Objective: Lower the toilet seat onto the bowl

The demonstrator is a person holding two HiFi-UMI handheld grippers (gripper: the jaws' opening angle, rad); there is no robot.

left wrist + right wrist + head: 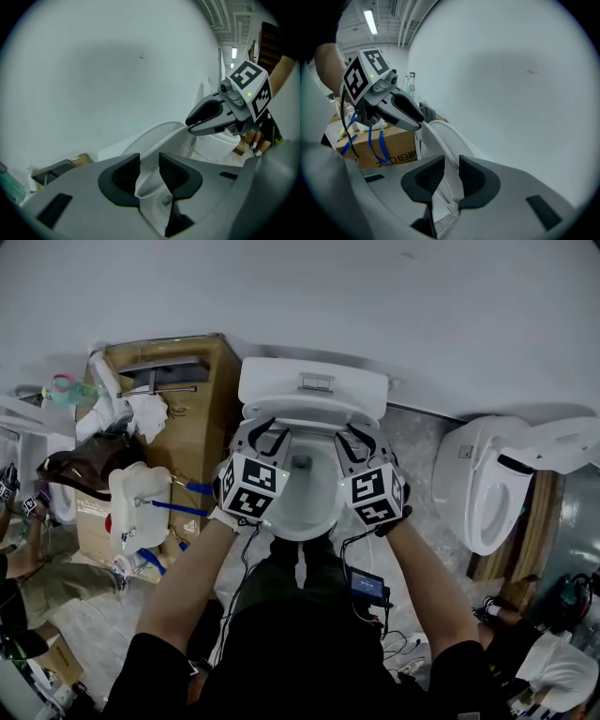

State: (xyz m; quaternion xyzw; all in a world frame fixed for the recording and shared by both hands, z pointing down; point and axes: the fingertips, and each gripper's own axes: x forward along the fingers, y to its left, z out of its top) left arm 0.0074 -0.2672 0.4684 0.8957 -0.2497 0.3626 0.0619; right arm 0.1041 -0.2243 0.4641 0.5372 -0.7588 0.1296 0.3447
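Pale grey wall [422, 306] behind, white ceramic toilet bowl [302, 521] at its foot, white oval plastic toilet seat [440, 136] tilted partway up over the bowl (not yet down), left gripper [149, 163] clamped on its left rim, right gripper [451, 161] clamped on its right rim.

This looks like a warehouse or test space rather than a home bathroom: a toilet [309, 390] stands against a bare wall with a second toilet [483, 488] near it (no partition between them). Cardboard boxes [202, 427] sit alongside, and a tube light [371, 22] hangs among exposed ceiling pipes [407, 18].
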